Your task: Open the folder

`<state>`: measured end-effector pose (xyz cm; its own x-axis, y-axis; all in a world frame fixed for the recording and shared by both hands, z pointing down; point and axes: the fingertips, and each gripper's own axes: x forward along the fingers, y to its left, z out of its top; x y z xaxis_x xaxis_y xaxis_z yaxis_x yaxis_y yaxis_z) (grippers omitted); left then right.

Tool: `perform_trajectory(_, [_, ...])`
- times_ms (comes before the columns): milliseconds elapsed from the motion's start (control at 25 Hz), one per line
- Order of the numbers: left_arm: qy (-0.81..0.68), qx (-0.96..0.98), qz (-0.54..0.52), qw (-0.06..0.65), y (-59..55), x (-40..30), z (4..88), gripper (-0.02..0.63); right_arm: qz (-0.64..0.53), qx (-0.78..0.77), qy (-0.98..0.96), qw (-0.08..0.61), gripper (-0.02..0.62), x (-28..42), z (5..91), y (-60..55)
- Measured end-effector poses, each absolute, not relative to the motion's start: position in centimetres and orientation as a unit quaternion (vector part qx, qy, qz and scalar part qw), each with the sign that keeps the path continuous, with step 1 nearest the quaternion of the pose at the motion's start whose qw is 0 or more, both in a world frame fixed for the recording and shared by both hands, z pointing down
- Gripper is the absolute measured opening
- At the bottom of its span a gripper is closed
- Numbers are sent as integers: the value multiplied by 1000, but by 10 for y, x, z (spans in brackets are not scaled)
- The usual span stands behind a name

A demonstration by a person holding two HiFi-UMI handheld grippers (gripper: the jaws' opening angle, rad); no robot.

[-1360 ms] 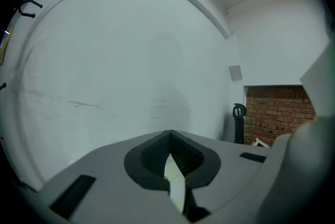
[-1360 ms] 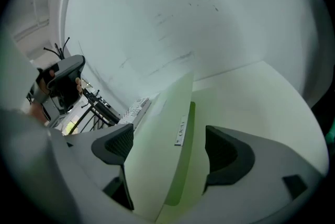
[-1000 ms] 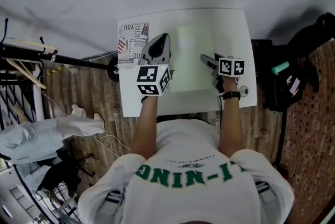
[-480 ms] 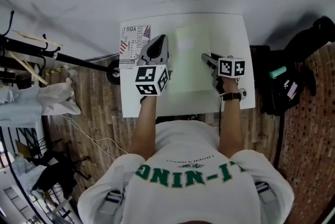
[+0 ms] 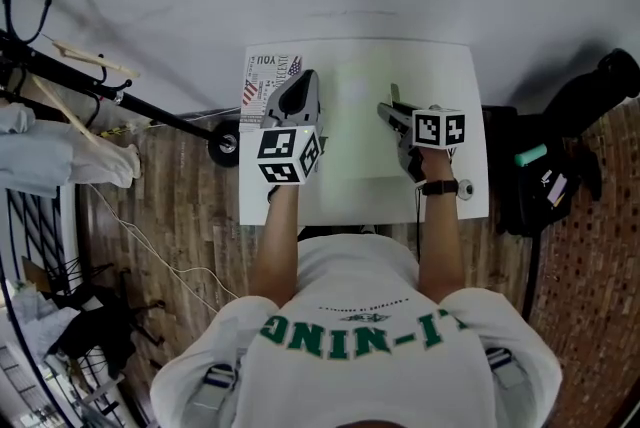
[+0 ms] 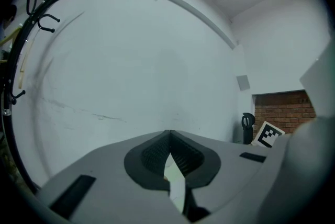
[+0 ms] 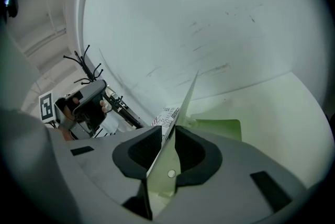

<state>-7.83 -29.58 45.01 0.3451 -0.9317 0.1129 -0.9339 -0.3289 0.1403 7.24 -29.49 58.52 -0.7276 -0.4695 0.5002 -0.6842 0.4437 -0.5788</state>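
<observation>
A pale green folder (image 5: 362, 121) lies in the middle of the white table (image 5: 455, 66). My right gripper (image 5: 386, 109) is at the folder's right edge, its jaws closing. In the right gripper view (image 7: 168, 127) the thin green cover (image 7: 187, 96) stands edge-on between the pads, pinched and lifted off the lower leaf (image 7: 222, 127). A round snap (image 7: 171, 173) shows on the cover. My left gripper (image 5: 307, 76) hovers over the folder's left side and faces the wall. Its tips (image 6: 170, 133) meet; a pale sliver behind them is unclear.
A printed sheet (image 5: 268, 74) lies at the table's back left corner, also seen in the right gripper view (image 7: 168, 114). A small round thing (image 5: 465, 191) sits near the front right corner. A coat rack (image 5: 70, 76) stands left, a black bag (image 5: 560, 166) right, a wall behind.
My right gripper has shut on the folder's right edge and risen, and the cover now stands up from the table. My left gripper has drifted a little up and away.
</observation>
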Motion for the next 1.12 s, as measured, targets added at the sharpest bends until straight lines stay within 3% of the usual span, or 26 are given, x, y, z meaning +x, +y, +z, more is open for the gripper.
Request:
perform_trajectory(680, [-630, 773, -22, 79, -281, -159, 433, 14, 333, 310, -857, 240, 107, -35, 556, -289])
perform_trajectory(1000, [-657, 749, -30, 78, -281, -199, 431, 14, 337, 265, -870, 244, 207, -94, 554, -285])
perform_trajectory(1120, [-666, 741, -30, 80, -280, -213, 434, 14, 344, 247, -874, 238, 216, -116, 558, -284])
